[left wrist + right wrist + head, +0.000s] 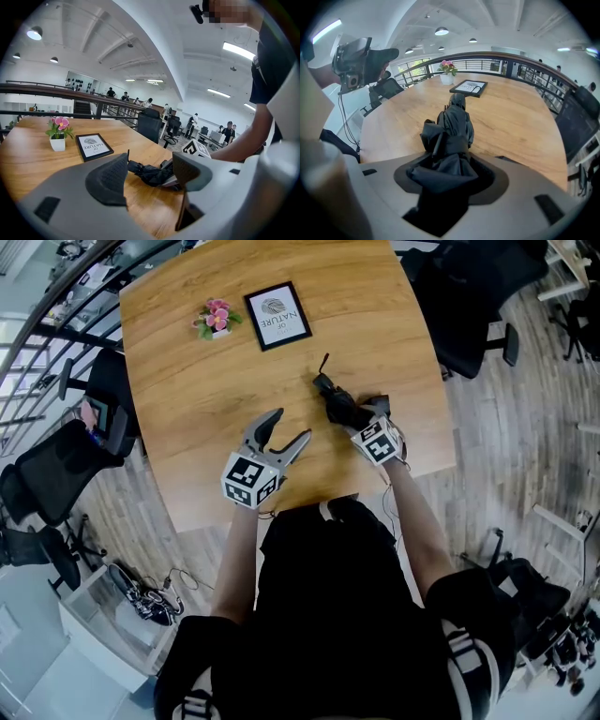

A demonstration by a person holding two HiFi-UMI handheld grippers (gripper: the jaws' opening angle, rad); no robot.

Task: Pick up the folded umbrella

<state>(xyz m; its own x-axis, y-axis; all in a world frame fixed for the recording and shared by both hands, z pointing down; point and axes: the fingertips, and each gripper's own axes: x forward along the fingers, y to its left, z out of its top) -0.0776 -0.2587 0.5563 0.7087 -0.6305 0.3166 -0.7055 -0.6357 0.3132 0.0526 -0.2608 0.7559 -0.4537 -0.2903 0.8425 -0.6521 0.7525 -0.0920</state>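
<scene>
The folded umbrella point(337, 403), black and loosely bundled, is lying on the wooden table point(197, 390) towards the person's right side. One end is pointing towards the far edge and a thin dark tip is projecting from it.

The right gripper point(360, 415) is angling down onto the near end of the umbrella. In the right gripper view the right gripper point(450, 174) is gripping the umbrella point(453, 133): dark fabric is filling the gap and bunching against both pads, while the rest of the bundle is resting on the tabletop ahead of the jaws.

The left gripper point(292, 427) is hovering above the table to the left of the umbrella, apart from it. In the left gripper view its jaws point(149, 165) are standing wide apart with nothing held between them. The umbrella point(151, 173) is showing through the gap but lying further off on the wood.

Beyond the umbrella, a black-framed picture point(277, 315) is lying flat near the far edge. A small white pot of pink flowers point(217, 320) is standing upright just to its left. The two are near each other but not touching, and both are well apart from the umbrella.

Dark office chairs point(66, 465) are standing around the table. In the left gripper view, several people are standing or sitting among desks in the background point(228, 133).
</scene>
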